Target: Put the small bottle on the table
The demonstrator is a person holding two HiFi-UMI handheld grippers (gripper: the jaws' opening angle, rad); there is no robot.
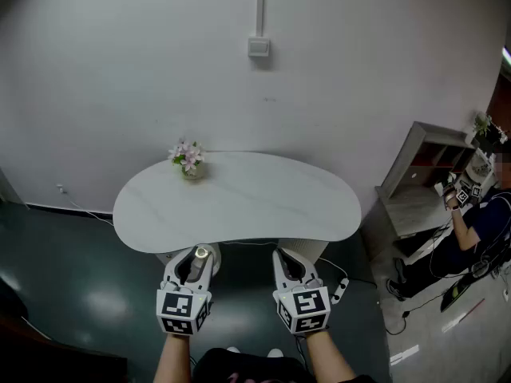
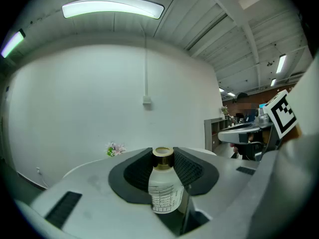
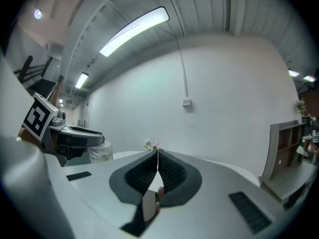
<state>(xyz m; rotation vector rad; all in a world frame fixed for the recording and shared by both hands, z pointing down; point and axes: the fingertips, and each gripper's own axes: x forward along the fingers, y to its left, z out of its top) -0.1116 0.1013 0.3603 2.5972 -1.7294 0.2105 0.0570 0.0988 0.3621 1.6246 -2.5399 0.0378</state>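
A small clear bottle [image 2: 164, 190] with a gold cap and a printed label stands upright between the jaws of my left gripper [image 2: 163, 157], which is shut on it. In the head view that left gripper [image 1: 197, 257] hovers just short of the near edge of the white kidney-shaped table [image 1: 255, 206], the bottle's cap [image 1: 202, 253] showing at its tips. To its right, at the same distance from the table, is my right gripper [image 1: 286, 257]. In the right gripper view its jaws [image 3: 157, 152] meet at the tips with nothing between them.
A small vase of pink flowers [image 1: 188, 158] stands at the table's back left, by the white wall. A grey shelf unit [image 1: 423, 174] and a seated person [image 1: 471, 222] are at the right. Dark floor lies under my grippers.
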